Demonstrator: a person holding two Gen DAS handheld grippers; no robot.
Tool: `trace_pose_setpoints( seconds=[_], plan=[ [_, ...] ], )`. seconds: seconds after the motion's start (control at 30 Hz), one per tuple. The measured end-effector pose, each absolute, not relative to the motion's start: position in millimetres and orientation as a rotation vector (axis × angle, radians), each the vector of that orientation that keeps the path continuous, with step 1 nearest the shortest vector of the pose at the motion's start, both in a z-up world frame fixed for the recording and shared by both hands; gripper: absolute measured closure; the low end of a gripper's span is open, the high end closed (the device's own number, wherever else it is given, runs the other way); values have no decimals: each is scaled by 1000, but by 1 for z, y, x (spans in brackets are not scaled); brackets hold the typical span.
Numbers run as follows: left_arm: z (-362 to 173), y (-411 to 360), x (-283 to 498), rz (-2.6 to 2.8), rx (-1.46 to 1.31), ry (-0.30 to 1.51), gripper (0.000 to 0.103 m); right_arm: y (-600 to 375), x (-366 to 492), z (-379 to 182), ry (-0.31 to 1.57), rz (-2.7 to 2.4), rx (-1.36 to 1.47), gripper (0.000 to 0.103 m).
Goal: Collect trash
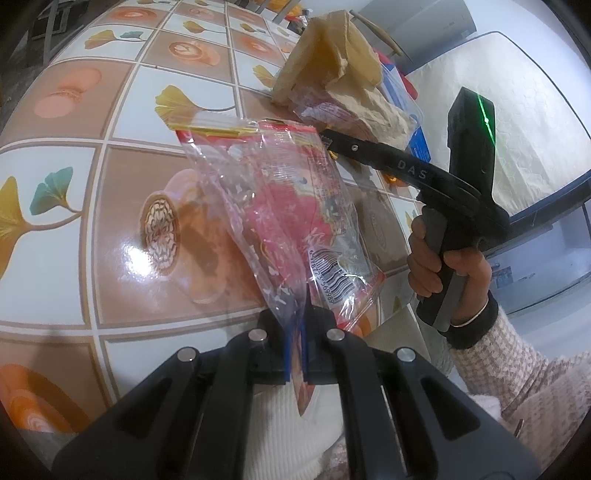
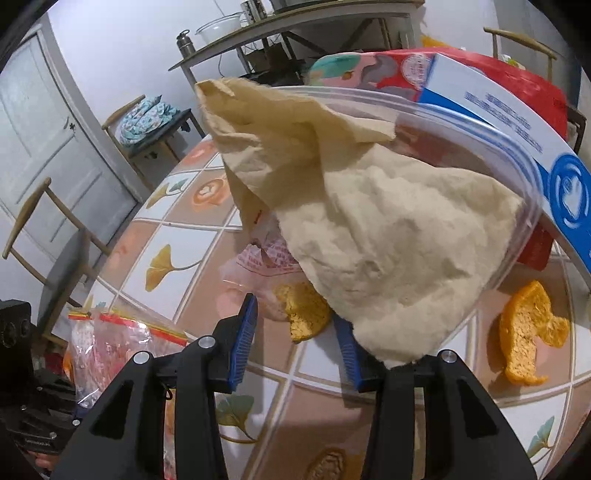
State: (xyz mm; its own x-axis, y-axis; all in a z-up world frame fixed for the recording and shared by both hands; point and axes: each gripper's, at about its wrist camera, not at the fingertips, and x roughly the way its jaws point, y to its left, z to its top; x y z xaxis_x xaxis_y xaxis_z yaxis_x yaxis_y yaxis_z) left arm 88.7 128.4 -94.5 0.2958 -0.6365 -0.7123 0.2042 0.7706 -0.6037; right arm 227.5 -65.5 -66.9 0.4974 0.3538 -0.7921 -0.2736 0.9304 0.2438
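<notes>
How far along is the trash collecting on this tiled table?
Early, it seems. Nothing visibly binned yet. In hand: the left gripper is shut on a clear plastic wrapper, lifted off the table. The right gripper is open around a piece of orange peel, under the crumpled brown paper. Left: that paper, another orange peel, and the wrapper beneath the paper.

a home dining room is suggested by a patterned tabletop (image 2: 173, 236), wooden chairs (image 2: 33, 221), a panelled door (image 2: 40, 122) and a cluttered sideboard (image 2: 295, 22).
</notes>
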Motion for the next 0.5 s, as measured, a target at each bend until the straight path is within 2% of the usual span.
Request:
trace_pose_setpoints(
  seconds=[0.1,0.2,0.27,0.5],
  plan=[
    [-94,129,87,-582,-446,1141,100,-55,225,-67,972,368,6,62],
    [-94,129,88,-580,-446,1141,100,-47,221,-66,967,348,-78,70],
    [-95,128,88,-580,-445,1141,100,-45,221,-66,970,339,-116,78],
    [-96,129,89,-579,-445,1140,100,-54,224,-60,1011,355,-83,86]
  ],
)
